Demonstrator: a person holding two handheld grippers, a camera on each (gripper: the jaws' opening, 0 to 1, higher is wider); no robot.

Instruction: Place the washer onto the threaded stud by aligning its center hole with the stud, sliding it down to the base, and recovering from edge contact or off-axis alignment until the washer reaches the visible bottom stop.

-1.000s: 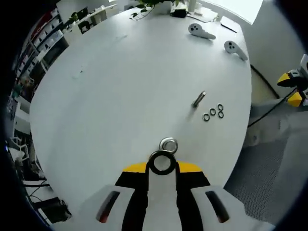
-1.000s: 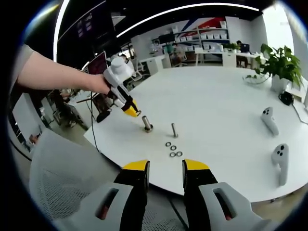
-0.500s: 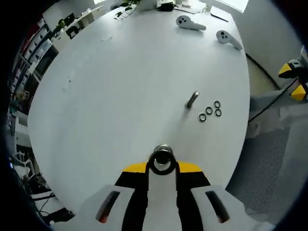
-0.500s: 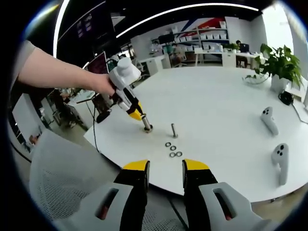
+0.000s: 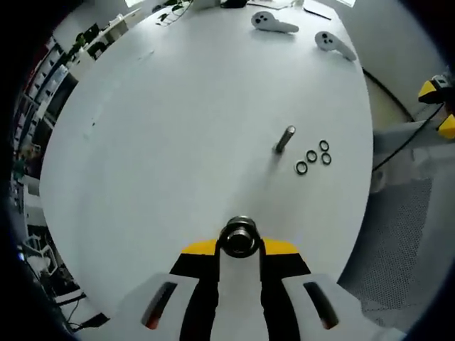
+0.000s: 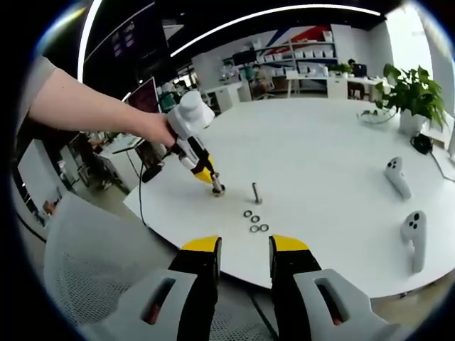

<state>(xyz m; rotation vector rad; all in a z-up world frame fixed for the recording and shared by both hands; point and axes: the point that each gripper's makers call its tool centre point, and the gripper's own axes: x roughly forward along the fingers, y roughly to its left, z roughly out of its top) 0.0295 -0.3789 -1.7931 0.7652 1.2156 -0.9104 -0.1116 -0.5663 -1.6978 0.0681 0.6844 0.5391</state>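
My left gripper [image 5: 240, 249] is shut on a dark washer [image 5: 240, 224], holding it flat at its tips. The washer rings the top of an upright threaded stud [image 5: 241, 239], whose metal end shows through the hole. From the right gripper view, a hand holds the left gripper [image 6: 207, 175] tilted down onto that stud [image 6: 217, 187] near the table's left edge. My right gripper [image 6: 245, 259] hangs off the table's near edge, open, with nothing between its jaws.
A second stud [image 5: 285, 138] stands on the white round table [image 5: 178, 128] with several loose washers [image 5: 313, 156] beside it. Two white controllers [image 6: 398, 177] lie at the right, a potted plant [image 6: 412, 92] behind them. A mesh chair [image 6: 85, 277] stands below the table edge.
The left gripper came down and over the stud; the washer, earlier short of the stud, now sits around its top. The right gripper has not moved.
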